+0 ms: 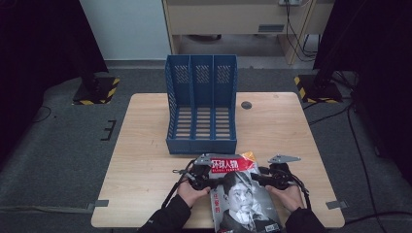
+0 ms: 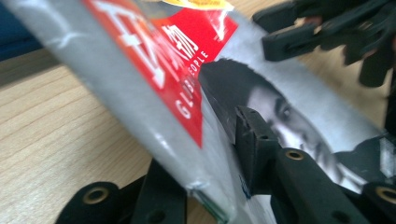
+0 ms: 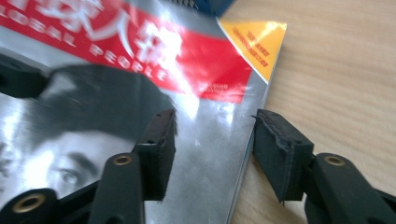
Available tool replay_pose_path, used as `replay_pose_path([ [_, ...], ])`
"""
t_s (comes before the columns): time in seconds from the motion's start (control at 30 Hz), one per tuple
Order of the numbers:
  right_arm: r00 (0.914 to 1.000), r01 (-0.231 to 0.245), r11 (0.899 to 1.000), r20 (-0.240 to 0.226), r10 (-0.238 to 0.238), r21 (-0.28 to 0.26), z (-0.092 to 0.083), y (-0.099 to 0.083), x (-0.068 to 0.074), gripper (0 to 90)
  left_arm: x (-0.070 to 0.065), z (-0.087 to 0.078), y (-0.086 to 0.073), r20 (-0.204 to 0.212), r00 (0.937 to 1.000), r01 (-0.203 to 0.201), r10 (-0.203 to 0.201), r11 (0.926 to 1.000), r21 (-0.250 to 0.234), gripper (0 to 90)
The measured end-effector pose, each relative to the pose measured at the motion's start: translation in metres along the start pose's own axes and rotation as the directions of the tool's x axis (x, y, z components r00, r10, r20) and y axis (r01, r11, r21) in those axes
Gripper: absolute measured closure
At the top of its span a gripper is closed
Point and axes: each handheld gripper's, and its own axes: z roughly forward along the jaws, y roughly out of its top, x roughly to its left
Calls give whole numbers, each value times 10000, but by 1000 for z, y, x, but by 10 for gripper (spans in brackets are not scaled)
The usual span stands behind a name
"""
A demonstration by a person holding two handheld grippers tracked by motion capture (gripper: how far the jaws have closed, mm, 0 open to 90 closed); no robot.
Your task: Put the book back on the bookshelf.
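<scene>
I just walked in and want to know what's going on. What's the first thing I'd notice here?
The magazine with a red title band and a black-and-white portrait, at the near edge of the wooden table. A person grips its left edge with the left gripper, while the right gripper straddles its right edge. Behind it stands a blue three-slot file rack.

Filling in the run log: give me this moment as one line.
scene: magazine before blue file rack | left tool: clamps magazine's left edge | right tool: open, straddles right edge | magazine: left side lifted
</scene>
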Motion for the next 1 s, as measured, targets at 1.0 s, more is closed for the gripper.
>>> replay_pose_path([
  [1.0,9994,280,9994,215,-284,211,3,-2,0,474,-3,8,12,271,9996,30,-46,9982,596,577],
])
